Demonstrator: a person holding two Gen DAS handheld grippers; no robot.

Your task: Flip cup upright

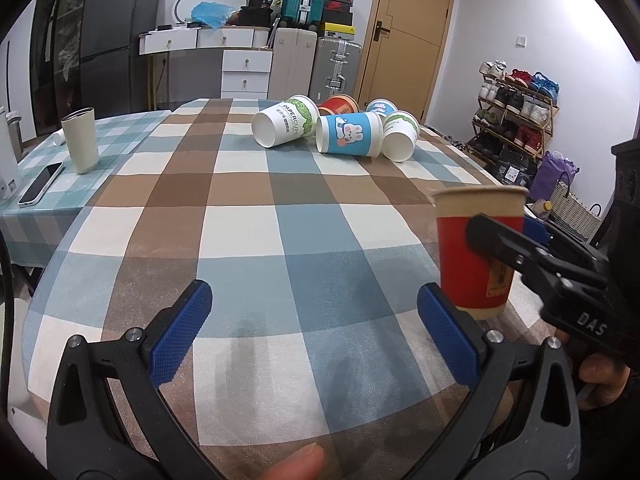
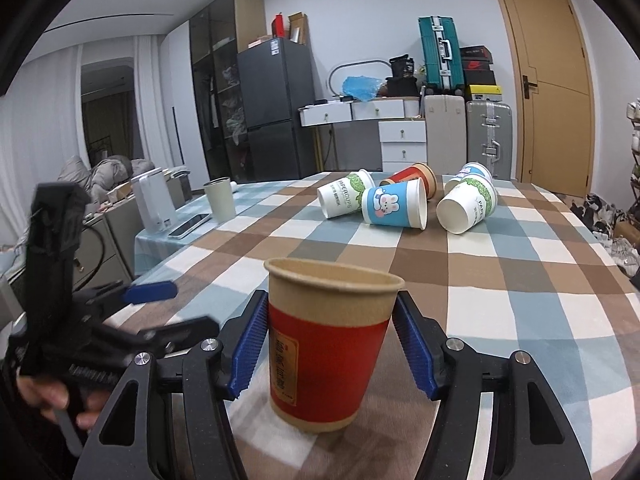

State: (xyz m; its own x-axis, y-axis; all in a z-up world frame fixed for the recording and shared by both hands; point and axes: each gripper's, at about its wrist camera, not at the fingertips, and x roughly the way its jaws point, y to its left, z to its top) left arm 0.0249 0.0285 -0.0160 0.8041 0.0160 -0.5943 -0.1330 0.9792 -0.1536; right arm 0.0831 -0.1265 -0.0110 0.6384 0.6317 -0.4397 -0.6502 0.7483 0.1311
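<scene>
A red and tan paper cup [image 2: 330, 344] stands upright on the checked tablecloth [image 2: 520, 280], between the blue pads of my right gripper [image 2: 331, 346]. The left pad touches its side; a thin gap shows at the right pad. The cup also shows in the left wrist view [image 1: 478, 252], at the right, with the right gripper's black finger across it. My left gripper [image 1: 314, 332] is open and empty over the cloth, left of the cup. Several paper cups lie on their sides at the far end, among them a blue rabbit cup [image 1: 349, 135].
A tall beige tumbler [image 1: 81, 140] and a phone [image 1: 41, 182] sit at the table's left. A white kettle [image 2: 152, 200] stands beyond them. A shoe rack [image 1: 516, 108] is off the right edge. Suitcases and drawers line the back wall.
</scene>
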